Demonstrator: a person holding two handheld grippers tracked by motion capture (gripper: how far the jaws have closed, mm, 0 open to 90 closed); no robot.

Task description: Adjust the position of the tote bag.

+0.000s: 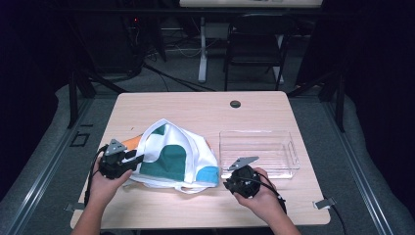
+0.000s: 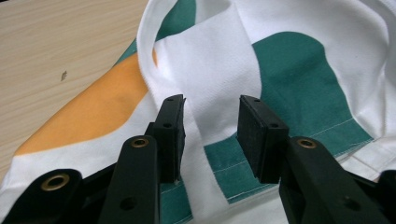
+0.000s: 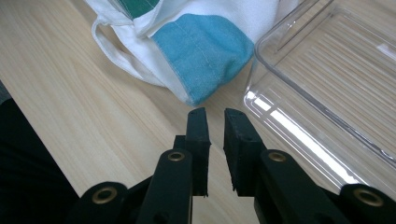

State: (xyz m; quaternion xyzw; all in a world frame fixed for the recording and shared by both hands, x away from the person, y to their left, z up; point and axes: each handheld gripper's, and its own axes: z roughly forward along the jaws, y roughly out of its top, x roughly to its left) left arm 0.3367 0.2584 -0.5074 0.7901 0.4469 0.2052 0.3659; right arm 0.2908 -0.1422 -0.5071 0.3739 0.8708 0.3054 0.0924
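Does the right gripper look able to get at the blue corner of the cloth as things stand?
Probably yes. The right gripper points at the blue corner with bare table between; the clear bin sits off to the side, and the jaws hold nothing.

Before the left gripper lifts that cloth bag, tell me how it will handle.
The cloth bag will probably flop: it lies rumpled with folds. It looks light for its size, being thin fabric. The white strap runs between the open jaws of the left gripper, so a pinch there would likely raise the strap first and leave the rest hanging and dragging across the table.
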